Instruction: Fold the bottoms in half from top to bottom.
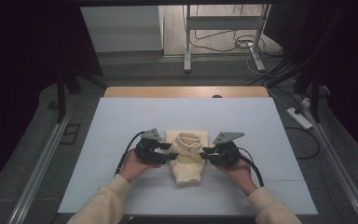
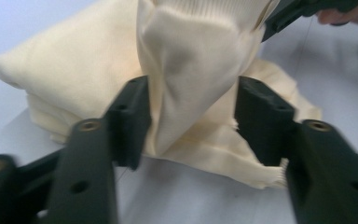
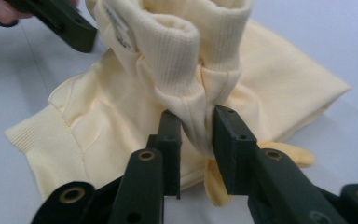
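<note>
A cream knit garment (image 1: 186, 158) lies folded on the white table cover (image 1: 121, 121), its ribbed collar pulled up in the middle. My left gripper (image 1: 171, 151) comes at the collar from the left. In the left gripper view its jaws (image 2: 191, 121) stand apart around a raised fold of the garment (image 2: 74, 79), with slack at the right pad. My right gripper (image 1: 205, 153) meets the collar from the right. In the right gripper view its jaws (image 3: 198, 140) pinch a narrow fold of the garment (image 3: 284, 84) under the ribbed collar (image 3: 177, 51).
The wooden table edge (image 1: 186, 91) runs along the far side, with a metal stand (image 1: 187, 42) and cables (image 1: 242, 44) on the floor beyond. A power strip (image 1: 299, 117) lies to the right of the table. The other gripper's jaw (image 2: 298, 11) (image 3: 60, 23) shows in each gripper view.
</note>
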`<state>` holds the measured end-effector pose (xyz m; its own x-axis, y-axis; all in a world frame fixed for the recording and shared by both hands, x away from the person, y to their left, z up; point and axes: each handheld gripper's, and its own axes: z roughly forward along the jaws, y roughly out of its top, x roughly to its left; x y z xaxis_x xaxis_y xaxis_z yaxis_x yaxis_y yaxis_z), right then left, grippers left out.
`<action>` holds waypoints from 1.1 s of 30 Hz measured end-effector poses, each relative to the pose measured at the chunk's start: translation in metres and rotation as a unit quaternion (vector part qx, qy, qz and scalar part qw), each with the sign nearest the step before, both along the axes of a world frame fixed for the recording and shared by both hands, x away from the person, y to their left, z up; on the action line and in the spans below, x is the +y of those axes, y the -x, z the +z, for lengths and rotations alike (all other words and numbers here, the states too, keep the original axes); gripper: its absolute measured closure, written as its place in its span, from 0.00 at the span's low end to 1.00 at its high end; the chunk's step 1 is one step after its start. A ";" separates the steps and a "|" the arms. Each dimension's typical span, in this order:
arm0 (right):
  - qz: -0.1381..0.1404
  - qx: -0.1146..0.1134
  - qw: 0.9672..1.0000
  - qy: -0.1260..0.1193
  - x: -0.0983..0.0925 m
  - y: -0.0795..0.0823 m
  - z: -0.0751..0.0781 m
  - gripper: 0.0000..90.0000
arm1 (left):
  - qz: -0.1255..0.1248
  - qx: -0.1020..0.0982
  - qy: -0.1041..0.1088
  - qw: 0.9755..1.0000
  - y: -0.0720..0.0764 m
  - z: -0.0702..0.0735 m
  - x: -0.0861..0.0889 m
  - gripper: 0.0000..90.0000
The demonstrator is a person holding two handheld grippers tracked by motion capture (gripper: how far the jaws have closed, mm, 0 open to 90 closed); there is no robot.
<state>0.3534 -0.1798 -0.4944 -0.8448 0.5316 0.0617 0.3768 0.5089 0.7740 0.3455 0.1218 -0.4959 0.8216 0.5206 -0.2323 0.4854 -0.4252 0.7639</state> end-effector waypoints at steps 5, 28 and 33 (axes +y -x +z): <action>-0.022 0.007 1.000 -0.019 -0.012 0.005 0.013 0.61 | 0.015 -0.007 0.016 1.000 0.008 0.015 0.012 0.38; 0.025 0.031 0.999 -0.010 0.033 -0.012 0.033 0.99 | 0.057 -0.015 0.011 0.998 0.001 0.021 0.028 0.36; 0.041 0.034 0.999 -0.003 0.043 -0.009 0.030 0.99 | 0.056 -0.012 0.009 0.998 0.000 0.020 0.028 0.35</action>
